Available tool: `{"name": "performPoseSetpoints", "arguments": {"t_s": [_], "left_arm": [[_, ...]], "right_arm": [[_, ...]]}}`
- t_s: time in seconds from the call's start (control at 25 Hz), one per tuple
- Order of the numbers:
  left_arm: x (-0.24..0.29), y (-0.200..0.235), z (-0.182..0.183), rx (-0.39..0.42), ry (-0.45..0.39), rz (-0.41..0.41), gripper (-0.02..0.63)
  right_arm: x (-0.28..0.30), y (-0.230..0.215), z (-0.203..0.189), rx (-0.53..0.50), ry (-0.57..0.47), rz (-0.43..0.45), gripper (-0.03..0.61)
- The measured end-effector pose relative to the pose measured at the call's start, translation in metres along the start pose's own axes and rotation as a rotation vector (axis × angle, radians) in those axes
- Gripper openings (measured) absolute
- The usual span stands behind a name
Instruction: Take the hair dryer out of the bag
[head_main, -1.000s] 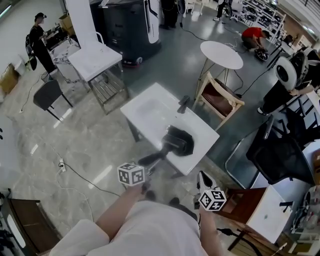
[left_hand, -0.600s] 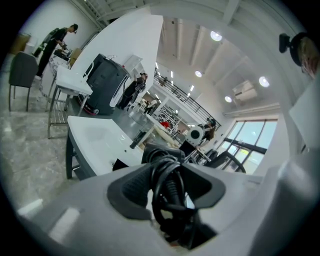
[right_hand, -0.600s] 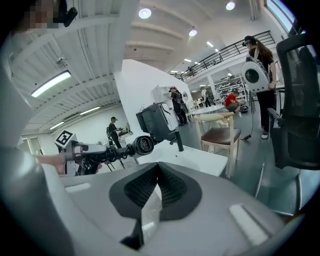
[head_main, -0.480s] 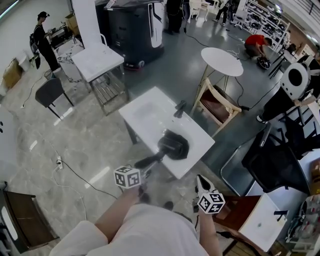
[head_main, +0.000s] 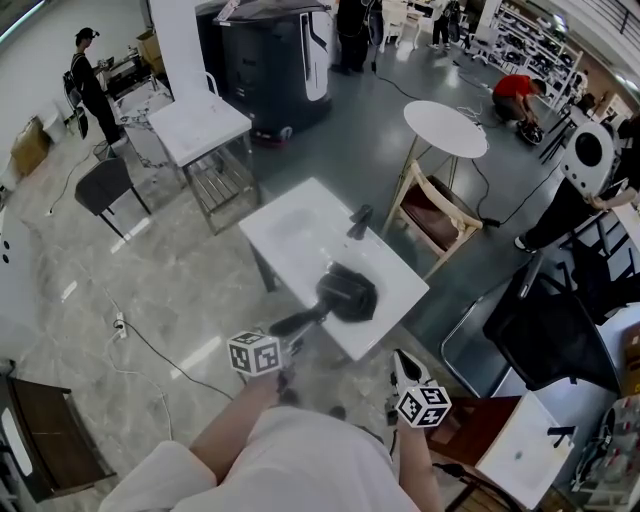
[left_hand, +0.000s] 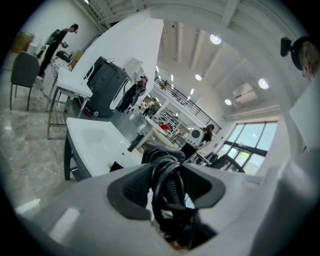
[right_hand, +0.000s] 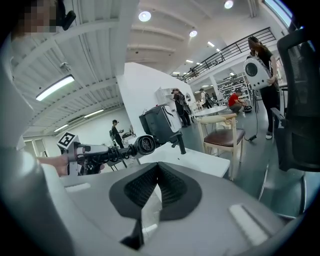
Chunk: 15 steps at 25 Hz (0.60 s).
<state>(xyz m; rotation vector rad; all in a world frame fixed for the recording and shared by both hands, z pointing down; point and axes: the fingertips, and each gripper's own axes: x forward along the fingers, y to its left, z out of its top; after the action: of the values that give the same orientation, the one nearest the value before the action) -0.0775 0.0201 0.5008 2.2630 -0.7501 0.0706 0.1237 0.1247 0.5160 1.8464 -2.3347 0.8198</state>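
no words, brands or numbers can be read; the marker cubes (head_main: 254, 353) carry only square patterns.

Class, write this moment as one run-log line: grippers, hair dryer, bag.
left gripper: shut on hair dryer | right gripper: shut, empty | bag: on table

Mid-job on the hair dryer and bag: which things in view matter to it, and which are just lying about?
Part of the job:
- hair dryer, cord-wrapped handle clamped in the left gripper
- black bag on the white table
- right gripper, shut and empty

Just lying about:
- small black object on that table
- wooden chair
- round white table
- dark chair
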Motion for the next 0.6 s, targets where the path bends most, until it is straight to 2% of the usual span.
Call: {"name": "performPoseSetpoints", "arguments": {"t_s": [0.6], "left_arm": [[-0.0040,-0.0035,0.0077,0.001,-0.014,-0.006,0.189]], "right_arm": [[0.0003,0.0039,-0.0020,0.006,0.005,0.004,0.005]]}}
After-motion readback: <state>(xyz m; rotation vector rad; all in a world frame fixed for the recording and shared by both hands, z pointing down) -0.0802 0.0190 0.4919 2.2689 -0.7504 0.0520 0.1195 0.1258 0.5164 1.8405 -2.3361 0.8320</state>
